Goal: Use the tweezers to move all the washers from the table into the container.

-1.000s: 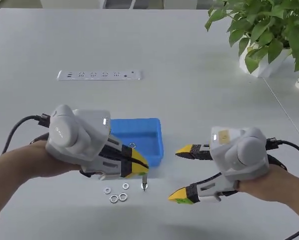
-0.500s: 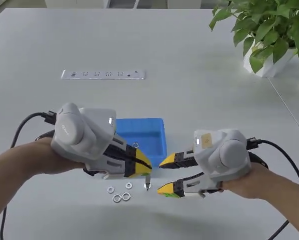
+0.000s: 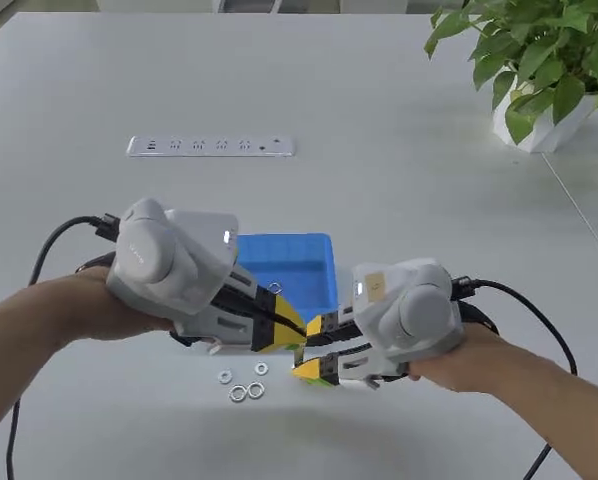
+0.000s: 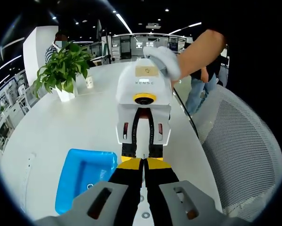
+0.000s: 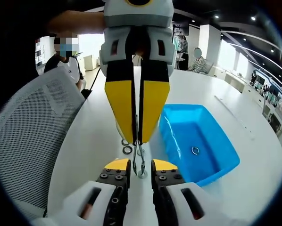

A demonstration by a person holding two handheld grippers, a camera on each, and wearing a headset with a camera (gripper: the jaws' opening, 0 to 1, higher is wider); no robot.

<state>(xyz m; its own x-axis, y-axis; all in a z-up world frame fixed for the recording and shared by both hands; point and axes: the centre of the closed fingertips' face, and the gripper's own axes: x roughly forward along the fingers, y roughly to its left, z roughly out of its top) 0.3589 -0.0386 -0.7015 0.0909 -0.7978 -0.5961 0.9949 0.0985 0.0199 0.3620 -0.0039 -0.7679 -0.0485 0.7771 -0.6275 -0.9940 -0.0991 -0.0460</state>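
Note:
My left gripper [image 3: 297, 335] is shut on thin silver tweezers [image 5: 140, 157], which point down at the table. My right gripper [image 3: 309, 349] faces it tip to tip, and its jaws stand narrowly open on either side of the tweezers' lower end [image 5: 141, 167]. Several washers [image 3: 244, 385] lie on the table just left of the tips, and one washer [image 5: 142, 174] sits under the tweezers' point. The blue container [image 3: 304, 262] stands right behind both grippers and holds one washer [image 5: 195, 150]. In the left gripper view my own jaws [image 4: 144, 165] meet the right gripper head-on.
A white power strip [image 3: 211, 146] lies further back on the grey table. A potted plant [image 3: 539, 70] stands at the back right corner. Cables trail from both grippers toward me. A mesh chair [image 5: 32, 136] stands at the table's near edge.
My right gripper has moved left up to the left gripper's tips, and its jaws have narrowed around the tweezers. The left gripper has stayed almost still.

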